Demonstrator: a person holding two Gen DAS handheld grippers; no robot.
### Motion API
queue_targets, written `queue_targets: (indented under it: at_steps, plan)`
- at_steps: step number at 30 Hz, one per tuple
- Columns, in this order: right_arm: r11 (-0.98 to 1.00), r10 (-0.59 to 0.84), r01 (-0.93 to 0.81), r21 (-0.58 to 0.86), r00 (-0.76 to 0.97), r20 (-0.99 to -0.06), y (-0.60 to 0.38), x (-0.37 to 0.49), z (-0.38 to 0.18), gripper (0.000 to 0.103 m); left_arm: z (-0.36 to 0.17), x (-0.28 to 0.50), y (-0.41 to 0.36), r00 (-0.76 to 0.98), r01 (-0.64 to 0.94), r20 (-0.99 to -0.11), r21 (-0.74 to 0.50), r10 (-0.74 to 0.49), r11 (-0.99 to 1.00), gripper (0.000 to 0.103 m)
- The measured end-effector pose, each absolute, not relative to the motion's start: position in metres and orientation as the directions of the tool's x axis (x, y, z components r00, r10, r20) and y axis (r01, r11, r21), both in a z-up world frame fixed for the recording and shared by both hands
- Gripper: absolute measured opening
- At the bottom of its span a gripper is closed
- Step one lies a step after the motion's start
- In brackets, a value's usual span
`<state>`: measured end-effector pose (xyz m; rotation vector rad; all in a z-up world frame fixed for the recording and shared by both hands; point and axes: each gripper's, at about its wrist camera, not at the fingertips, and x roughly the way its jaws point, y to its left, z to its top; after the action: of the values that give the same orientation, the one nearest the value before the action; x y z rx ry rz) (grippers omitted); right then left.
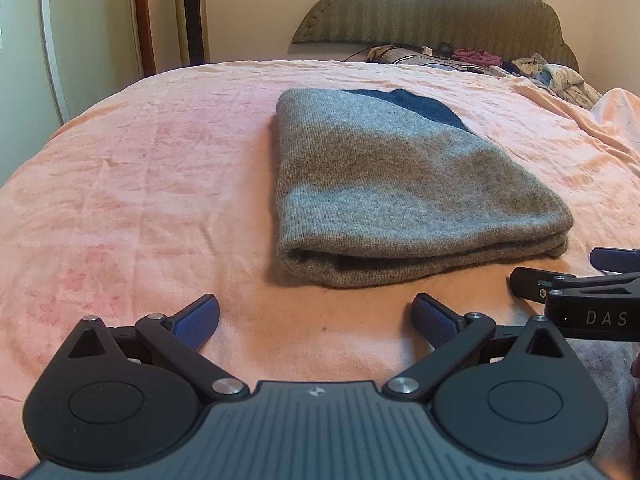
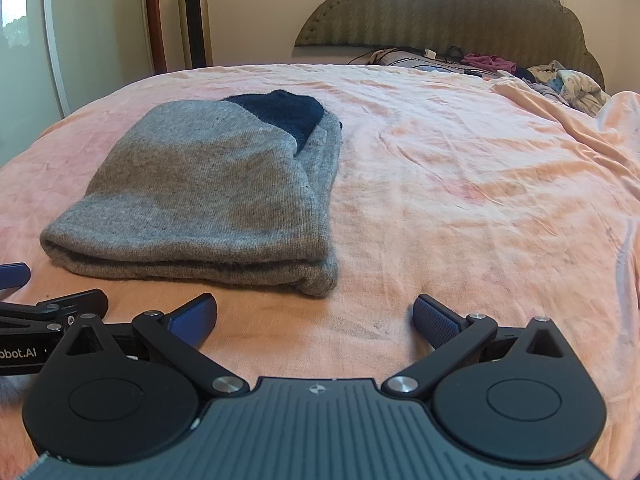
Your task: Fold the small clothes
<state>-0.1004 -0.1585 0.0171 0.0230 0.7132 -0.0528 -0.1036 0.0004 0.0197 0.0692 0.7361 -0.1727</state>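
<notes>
My left gripper (image 1: pixel 316 320) sits low over the pink bedspread (image 1: pixel 140 184), jaws wide apart, nothing between the blue pads (image 1: pixel 198 320), nothing touched. My right gripper (image 2: pixel 316 320) is the same: spread wide, empty, hovering just short of the cloth. The two are side by side; each shows at the edge of the other's view. No containers in sight.

Just beyond both claws lies the grey knit garment (image 1: pixel 384 184), folded into a thick flat bundle, fold edge facing me, layers stacked. It's ahead-right of the left claw and ahead-left of the right one, apart from both. A dark navy part (image 2: pixel 284 114) peeks out at its far end.

Farther back: loose clothes and cables (image 1: pixel 476 56) piled by the headboard (image 1: pixel 440 4), tower fan (image 1: pixel 192 12) against the wall at left.
</notes>
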Motion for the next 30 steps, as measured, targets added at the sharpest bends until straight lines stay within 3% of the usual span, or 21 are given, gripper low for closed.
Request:
queue_targets:
  at_steps: [30]
  plan:
    - [0.998, -0.043, 0.058, 0.001, 0.755, -0.654, -0.1582, -0.1006, 0.0165, 0.103, 0.0201, -0.0976, 0.0024, 0.730, 0.176, -0.670, -0.011, -0.138, 0.984, 0.103]
